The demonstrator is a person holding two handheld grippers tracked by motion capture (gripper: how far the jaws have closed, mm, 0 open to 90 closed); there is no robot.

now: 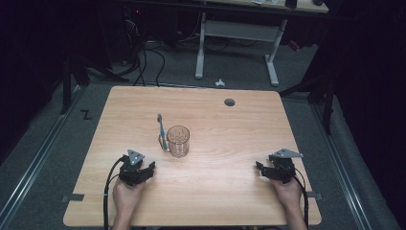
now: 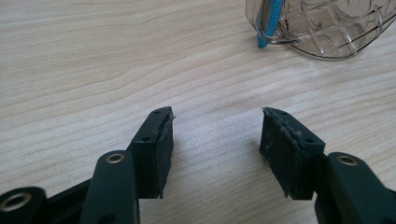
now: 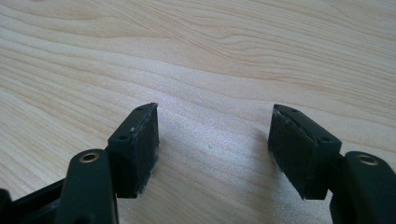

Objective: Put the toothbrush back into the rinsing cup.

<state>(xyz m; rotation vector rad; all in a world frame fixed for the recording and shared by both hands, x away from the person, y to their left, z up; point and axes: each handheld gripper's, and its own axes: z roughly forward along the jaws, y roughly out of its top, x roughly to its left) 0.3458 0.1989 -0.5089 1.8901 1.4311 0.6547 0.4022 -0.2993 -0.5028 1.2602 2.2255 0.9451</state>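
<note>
A clear patterned glass mug (image 1: pixel 178 141) stands near the middle of the wooden table (image 1: pixel 230 124). A blue toothbrush (image 1: pixel 162 130) leans against its left side, passing through the handle, head up. In the left gripper view the mug's base (image 2: pixel 327 28) and the toothbrush's lower end (image 2: pixel 268 23) lie ahead and to the right. My left gripper (image 1: pixel 145 168) rests on the table just below and left of the mug, open and holding nothing (image 2: pixel 215 133). My right gripper (image 1: pixel 262 170) rests near the right front edge, also open with bare wood between its pads (image 3: pixel 214 135).
A round cable hole (image 1: pixel 230 102) sits near the table's far edge. Beyond the table stands a white desk frame (image 1: pixel 237 38) on grey carpet, with cables (image 1: pixel 148 57) on the floor at the left. Both hands hold the grippers near the front edge.
</note>
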